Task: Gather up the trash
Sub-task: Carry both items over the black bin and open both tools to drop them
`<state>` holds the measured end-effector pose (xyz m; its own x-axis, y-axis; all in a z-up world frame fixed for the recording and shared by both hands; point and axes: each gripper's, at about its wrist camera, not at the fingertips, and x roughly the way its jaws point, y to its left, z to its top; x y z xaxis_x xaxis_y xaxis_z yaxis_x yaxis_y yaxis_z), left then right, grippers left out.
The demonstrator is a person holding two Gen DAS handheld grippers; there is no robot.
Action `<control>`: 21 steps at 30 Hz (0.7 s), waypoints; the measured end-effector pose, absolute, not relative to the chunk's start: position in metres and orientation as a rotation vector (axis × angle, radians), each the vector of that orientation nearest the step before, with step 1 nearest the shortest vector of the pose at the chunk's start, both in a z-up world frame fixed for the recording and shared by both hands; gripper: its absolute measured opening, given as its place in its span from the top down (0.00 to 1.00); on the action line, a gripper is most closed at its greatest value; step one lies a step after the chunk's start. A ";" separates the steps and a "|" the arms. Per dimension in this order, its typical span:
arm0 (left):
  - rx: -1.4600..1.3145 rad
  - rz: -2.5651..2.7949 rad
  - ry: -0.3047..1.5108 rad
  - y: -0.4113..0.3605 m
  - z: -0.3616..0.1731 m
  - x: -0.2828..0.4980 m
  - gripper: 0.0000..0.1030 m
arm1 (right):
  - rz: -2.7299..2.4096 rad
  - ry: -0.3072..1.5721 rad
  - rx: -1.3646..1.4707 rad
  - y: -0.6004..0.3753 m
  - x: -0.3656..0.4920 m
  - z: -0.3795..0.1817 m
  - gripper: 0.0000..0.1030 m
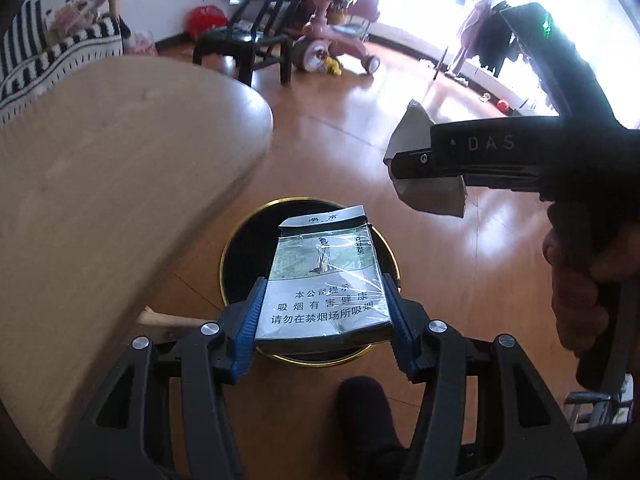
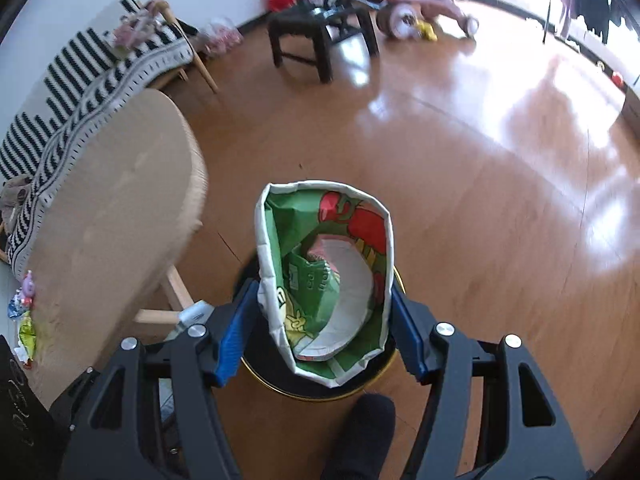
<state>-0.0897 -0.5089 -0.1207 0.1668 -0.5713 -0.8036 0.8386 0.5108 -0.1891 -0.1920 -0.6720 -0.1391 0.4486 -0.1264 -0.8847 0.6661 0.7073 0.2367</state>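
Standing on the floor past the table [image 1: 100, 168] edge, the bin [image 1: 240, 248] waits below both loads. Right gripper [image 2: 324, 312] clamps the crumpled wrapper [image 2: 324, 276]; left gripper [image 1: 322, 304] pinches the cigarette pack [image 1: 324, 280]. Releasing off-centre could bounce either off the rim.

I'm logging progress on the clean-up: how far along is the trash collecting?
Midway. Left tongs hold a cigarette pack over the black bin; right tongs hold a crumpled green paper bag above it. Neither is dropped yet. Wrappers still lie at the table edge.
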 end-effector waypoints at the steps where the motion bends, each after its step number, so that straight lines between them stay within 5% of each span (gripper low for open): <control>1: 0.333 -1.030 0.966 -0.512 -0.123 -0.089 0.47 | -0.530 1.003 0.635 -0.674 -0.192 -0.144 0.40; 14: 0.335 -1.008 0.991 -0.528 -0.133 -0.087 0.47 | -0.514 1.009 0.659 -0.674 -0.182 -0.147 0.35; 17: 0.334 -1.004 0.994 -0.529 -0.134 -0.088 0.29 | -0.516 1.000 0.662 -0.674 -0.183 -0.145 0.27; 21: 0.334 -1.009 0.978 -0.528 -0.131 -0.090 0.25 | -0.523 0.989 0.667 -0.674 -0.183 -0.142 0.24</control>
<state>-0.0905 -0.5276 -0.1314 0.1727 -0.5562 -0.8129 0.8297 0.5269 -0.1843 -0.1831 -0.6737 -0.1423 0.4579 -0.1013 -0.8832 0.6729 0.6887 0.2699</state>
